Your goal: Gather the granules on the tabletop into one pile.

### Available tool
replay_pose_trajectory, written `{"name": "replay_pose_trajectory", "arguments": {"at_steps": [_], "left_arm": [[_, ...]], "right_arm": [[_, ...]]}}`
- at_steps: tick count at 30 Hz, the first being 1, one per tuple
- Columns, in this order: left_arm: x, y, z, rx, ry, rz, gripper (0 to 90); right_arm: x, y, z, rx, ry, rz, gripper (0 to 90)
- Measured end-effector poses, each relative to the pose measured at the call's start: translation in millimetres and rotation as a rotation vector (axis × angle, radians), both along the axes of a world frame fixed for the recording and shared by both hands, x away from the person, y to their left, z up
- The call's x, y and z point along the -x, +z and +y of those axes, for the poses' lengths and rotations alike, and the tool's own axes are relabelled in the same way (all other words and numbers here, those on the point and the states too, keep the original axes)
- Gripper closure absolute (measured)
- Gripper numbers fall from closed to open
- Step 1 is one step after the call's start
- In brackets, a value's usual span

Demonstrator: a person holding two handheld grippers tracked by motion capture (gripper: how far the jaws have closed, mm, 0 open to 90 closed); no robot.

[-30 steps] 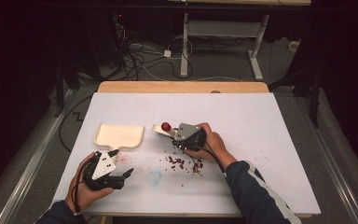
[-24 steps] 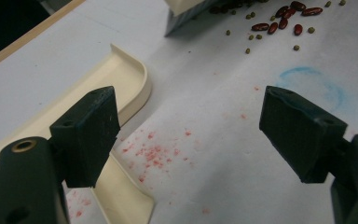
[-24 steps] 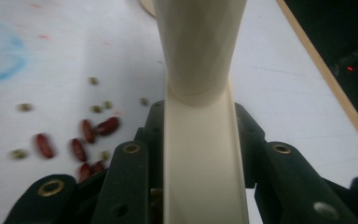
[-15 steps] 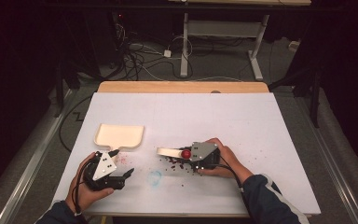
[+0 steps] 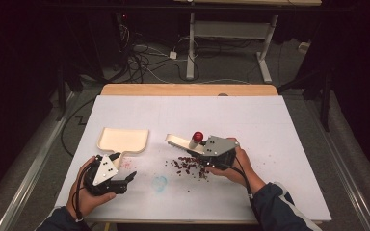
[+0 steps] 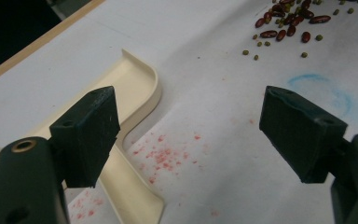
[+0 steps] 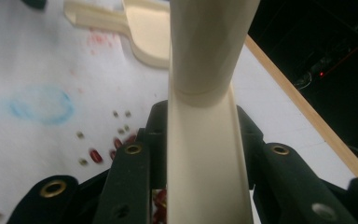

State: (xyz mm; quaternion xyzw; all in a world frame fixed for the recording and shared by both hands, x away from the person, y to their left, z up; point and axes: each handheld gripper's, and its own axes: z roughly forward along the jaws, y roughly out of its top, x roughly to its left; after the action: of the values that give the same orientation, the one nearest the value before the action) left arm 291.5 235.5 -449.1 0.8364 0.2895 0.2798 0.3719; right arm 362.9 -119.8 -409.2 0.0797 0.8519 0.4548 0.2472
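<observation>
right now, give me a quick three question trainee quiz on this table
1. True or false: the left hand-held gripper is open and holds nothing.
2. What does the right hand-held gripper hold? A) brush B) cup C) spoon
3. Which cream thing lies flat on the table beside the left hand-held gripper?

Key:
1. True.
2. A, the cream brush with a red cap.
3. The dustpan; the spilled beans lie nearer the right hand-held gripper.

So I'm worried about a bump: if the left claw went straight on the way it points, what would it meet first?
Probably nothing solid soon. The left claw, jaws open, points over bare table; the dustpan lies just left of that line, and the scattered beans lie farther ahead to the right. Depth is hard to judge.
</observation>
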Motion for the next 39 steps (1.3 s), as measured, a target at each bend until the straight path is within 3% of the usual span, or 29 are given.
{"name": "replay_pose_trajectory", "arguments": {"at_steps": [2, 4, 5, 6, 10, 14, 20, 21, 23, 24, 30, 36, 39], "left_arm": [[1.6, 2.6, 3.2, 0.006, 0.013, -0.015, 19.4], [2.0, 3.4, 4.2, 0.014, 0.018, -0.021, 19.4], [2.5, 4.3, 5.2, 0.016, 0.024, -0.027, 19.4], [3.4, 6.1, 7.5, 0.027, 0.036, -0.040, 19.4], [4.5, 10.2, 13.4, 0.046, 0.064, -0.081, 19.4], [5.6, 12.9, 20.5, 0.076, 0.107, -0.097, 19.4], [5.1, 11.8, 20.6, 0.082, 0.105, -0.089, 19.4], [4.9, 11.4, 20.4, 0.076, 0.103, -0.085, 19.4], [4.4, 10.2, 19.3, 0.074, 0.097, -0.077, 19.4], [4.4, 9.0, 17.3, 0.070, 0.091, -0.071, 19.4], [3.9, 7.2, 12.5, 0.046, 0.066, -0.071, 19.4], [3.9, 6.2, 10.8, 0.039, 0.055, -0.063, 19.4], [3.6, 6.0, 10.2, 0.036, 0.054, -0.060, 19.4]], "right_arm": [[9.0, 10.2, 2.8, -0.050, 0.001, 0.045, 67.3], [18.8, 16.1, 7.6, -0.094, 0.009, 0.123, 67.4], [18.8, 16.1, 7.6, -0.094, 0.009, 0.123, 67.4], [29.9, 14.7, 15.0, -0.110, 0.014, 0.191, 67.4], [52.0, -2.7, 34.3, -0.127, 0.024, 0.361, 67.4], [59.5, -26.5, 53.2, -0.087, 0.002, 0.455, 67.4], [48.7, -36.4, 57.9, -0.089, -0.095, 0.450, 67.4], [41.3, -39.3, 52.5, -0.106, -0.139, 0.454, 67.2], [37.2, -40.9, 49.4, -0.107, -0.159, 0.451, 67.1], [30.3, -43.2, 43.3, -0.132, -0.206, 0.478, 66.9], [19.5, -40.2, 28.3, -0.154, -0.301, 0.454, 67.0], [16.5, -36.9, 15.1, -0.162, -0.346, 0.443, 67.1], [16.7, -32.7, 13.8, -0.154, -0.355, 0.412, 67.3]]}}
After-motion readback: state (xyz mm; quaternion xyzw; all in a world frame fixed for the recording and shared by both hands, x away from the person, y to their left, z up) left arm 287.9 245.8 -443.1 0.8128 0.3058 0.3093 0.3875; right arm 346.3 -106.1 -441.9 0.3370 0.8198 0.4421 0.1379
